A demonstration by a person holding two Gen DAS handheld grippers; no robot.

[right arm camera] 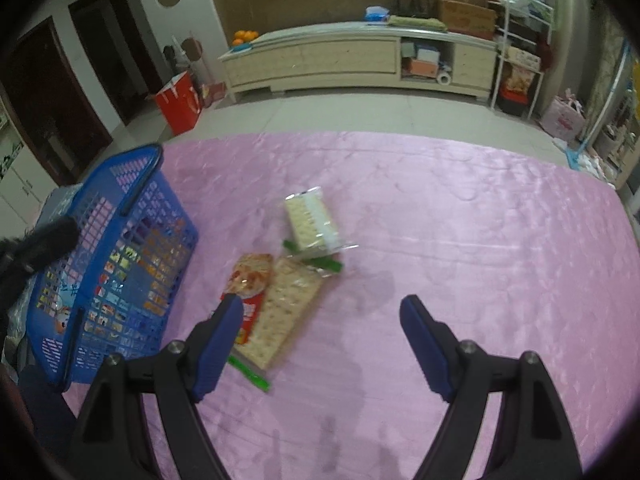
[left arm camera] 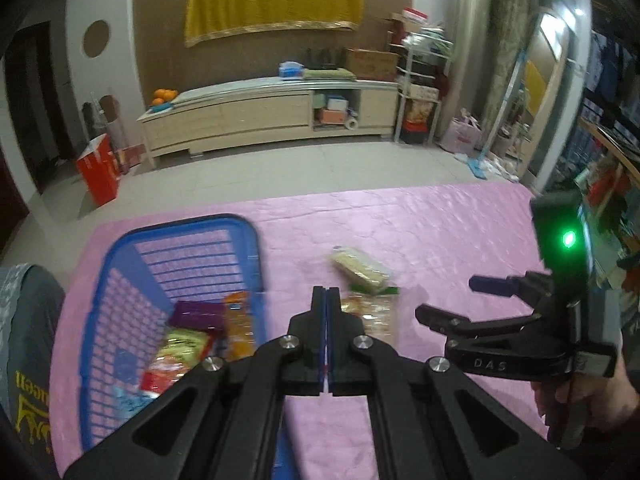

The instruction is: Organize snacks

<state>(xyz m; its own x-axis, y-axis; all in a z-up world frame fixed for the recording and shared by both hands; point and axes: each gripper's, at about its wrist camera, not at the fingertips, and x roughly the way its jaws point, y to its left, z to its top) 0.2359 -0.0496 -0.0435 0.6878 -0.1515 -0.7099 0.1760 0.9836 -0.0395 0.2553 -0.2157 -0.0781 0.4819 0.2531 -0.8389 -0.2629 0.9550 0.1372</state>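
A blue plastic basket (left arm camera: 120,264) stands on the left of the pink-covered table (left arm camera: 420,232) and holds several snack packs (left arm camera: 188,336); it also shows in the right wrist view (right arm camera: 112,240). Three packs lie on the cloth: a pale cracker pack (right arm camera: 310,222), a long cracker pack with green ends (right arm camera: 286,308), and a red snack pack (right arm camera: 250,292). My left gripper (left arm camera: 327,292) is shut and empty, above the table just right of the basket. My right gripper (right arm camera: 322,312) is open and empty, hovering just right of the long cracker pack; it shows from the side in the left wrist view (left arm camera: 448,300).
Beyond the table's far edge is tiled floor, a long low cabinet (right arm camera: 360,60), a red bag (right arm camera: 178,102) and a cluttered shelf rack (right arm camera: 520,40). The person's clothed leg (left arm camera: 28,344) is left of the basket.
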